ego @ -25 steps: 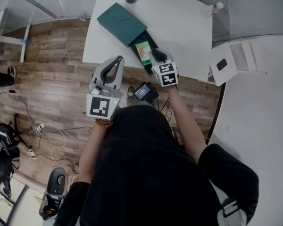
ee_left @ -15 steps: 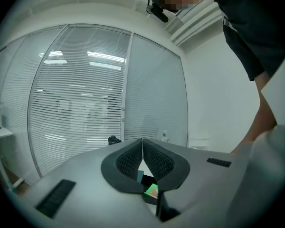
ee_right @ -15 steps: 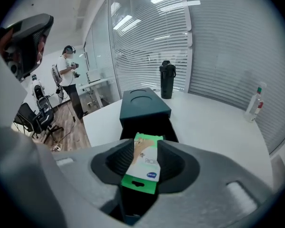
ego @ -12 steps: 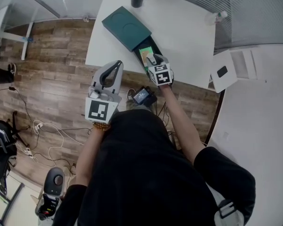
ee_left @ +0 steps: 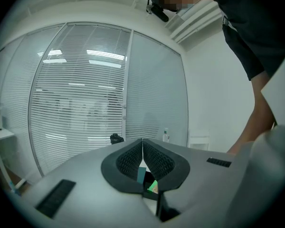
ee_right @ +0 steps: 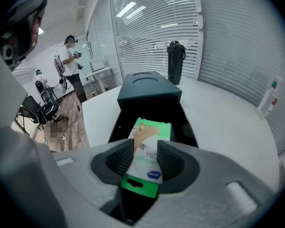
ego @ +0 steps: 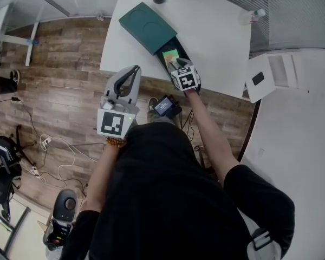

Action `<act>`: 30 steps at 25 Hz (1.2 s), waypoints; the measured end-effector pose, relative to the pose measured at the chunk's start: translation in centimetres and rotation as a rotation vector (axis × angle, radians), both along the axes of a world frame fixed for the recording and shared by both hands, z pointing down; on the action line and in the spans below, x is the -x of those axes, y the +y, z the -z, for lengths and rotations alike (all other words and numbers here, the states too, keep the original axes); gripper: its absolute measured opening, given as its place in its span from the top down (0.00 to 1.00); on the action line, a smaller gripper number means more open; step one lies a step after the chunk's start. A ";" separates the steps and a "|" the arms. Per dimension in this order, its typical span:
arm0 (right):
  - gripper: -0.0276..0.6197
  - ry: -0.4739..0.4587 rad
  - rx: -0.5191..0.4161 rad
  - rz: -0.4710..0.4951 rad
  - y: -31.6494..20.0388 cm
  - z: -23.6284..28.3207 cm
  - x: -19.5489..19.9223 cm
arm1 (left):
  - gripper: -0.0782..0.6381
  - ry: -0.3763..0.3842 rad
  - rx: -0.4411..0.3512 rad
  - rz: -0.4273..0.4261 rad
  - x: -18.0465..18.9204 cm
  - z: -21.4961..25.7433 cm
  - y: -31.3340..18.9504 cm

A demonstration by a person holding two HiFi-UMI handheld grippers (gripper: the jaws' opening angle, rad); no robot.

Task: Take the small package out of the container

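Right gripper (ee_right: 146, 151) down over open end of container (ego: 151, 28), at near edge of table (ego: 216, 31). Its jaws have just been opening — I read them apart, straddling small package (ee_right: 151, 127), which lies flat inside container; no clamp seen. Left gripper (ee_left: 142, 151) held off table's near edge, over floor (ego: 59, 64) — jaws together, nothing between.

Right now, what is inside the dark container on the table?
A small green and white package lies in the open part of the container. The rest is under the dark green cover, so anything else inside cannot be seen.
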State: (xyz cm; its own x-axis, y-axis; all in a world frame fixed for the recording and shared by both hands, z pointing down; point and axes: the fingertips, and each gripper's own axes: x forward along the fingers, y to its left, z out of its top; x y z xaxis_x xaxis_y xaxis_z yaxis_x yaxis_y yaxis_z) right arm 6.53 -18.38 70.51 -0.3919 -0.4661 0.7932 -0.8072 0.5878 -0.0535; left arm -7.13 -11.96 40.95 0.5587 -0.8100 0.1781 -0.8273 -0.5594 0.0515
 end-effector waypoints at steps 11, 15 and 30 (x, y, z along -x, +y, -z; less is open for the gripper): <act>0.72 0.074 -0.070 0.217 0.5 1.4 0.2 | 0.89 -0.012 -0.007 -0.013 -0.4 0.2 0.2; 0.58 -0.019 0.011 0.073 1.0 1.2 -0.3 | 0.89 -0.006 0.000 -0.005 -0.3 -0.1 0.1; 0.44 -0.025 0.117 -0.025 0.5 -1.2 -0.8 | 0.89 0.002 0.007 -0.007 -0.4 -0.3 0.4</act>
State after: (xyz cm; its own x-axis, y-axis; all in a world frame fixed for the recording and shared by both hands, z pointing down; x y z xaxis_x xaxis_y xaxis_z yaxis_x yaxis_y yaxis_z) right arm 7.32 -17.85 71.68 -0.4015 -0.3809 0.8329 -0.8192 0.5561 -0.1406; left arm -6.70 -11.61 41.22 0.5649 -0.8046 0.1830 -0.8232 -0.5649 0.0569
